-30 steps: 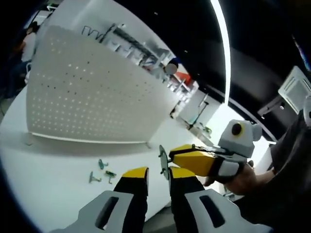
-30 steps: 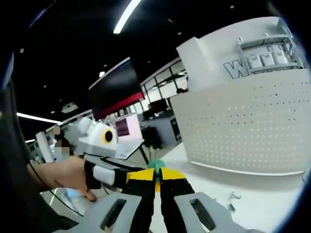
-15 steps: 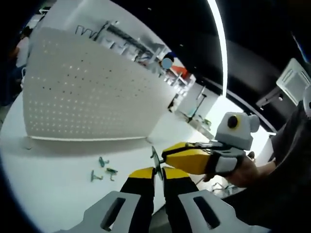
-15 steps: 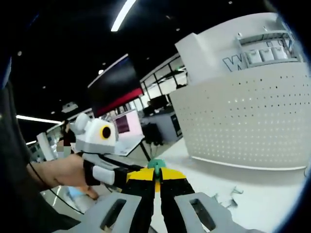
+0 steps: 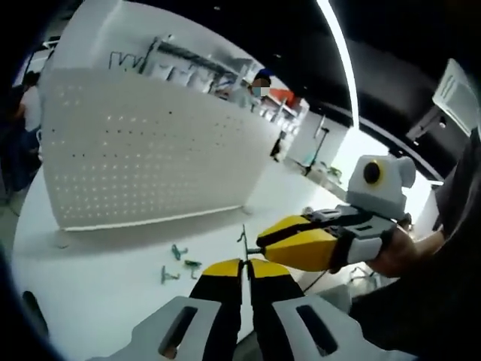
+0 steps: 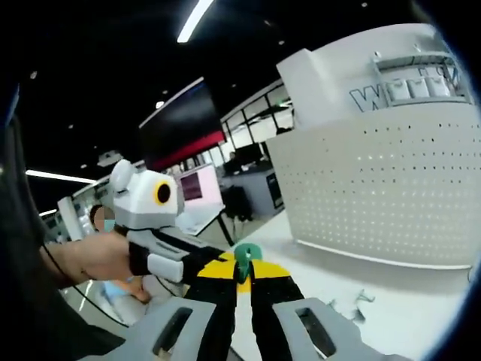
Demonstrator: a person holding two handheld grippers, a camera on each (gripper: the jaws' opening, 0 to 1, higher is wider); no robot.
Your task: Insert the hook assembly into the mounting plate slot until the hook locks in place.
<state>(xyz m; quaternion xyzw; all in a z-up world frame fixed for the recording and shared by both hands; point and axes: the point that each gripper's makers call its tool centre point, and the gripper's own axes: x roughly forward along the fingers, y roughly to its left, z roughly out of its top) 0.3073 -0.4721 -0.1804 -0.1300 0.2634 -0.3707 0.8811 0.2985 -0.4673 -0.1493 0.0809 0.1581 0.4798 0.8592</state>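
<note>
Tongs are meeting in mid-air above the white round counter (image 5: 113, 293). In the left gripper view, the left tongs (image 5: 243, 272) are standing with their yellow-tipped jaws nearly together, and whether they are pinching anything I cannot tell. The right tongs (image 5: 259, 247) are reaching in from the right, closed on the thin grey metal hook piece (image 5: 243, 237), which is sticking up just above the left jaw tips. In the right gripper view, the right tongs (image 6: 242, 277) are clamping a small green plastic hook part (image 6: 243, 256), with the left tongs (image 6: 201, 265) touching in from the left, held by a person's hand (image 6: 90, 259).

Judging by its look, the assembly is light, stiff and small, likely to twist or slip in the pads; gripping it low on the body, leaving the insertion end free, seems best.

The left gripper view is showing spare small green-and-grey hook pieces (image 5: 179, 263) lying on the counter before the white perforated curved panel (image 5: 150, 158). The right gripper view is showing the green colour of the held part.
</note>
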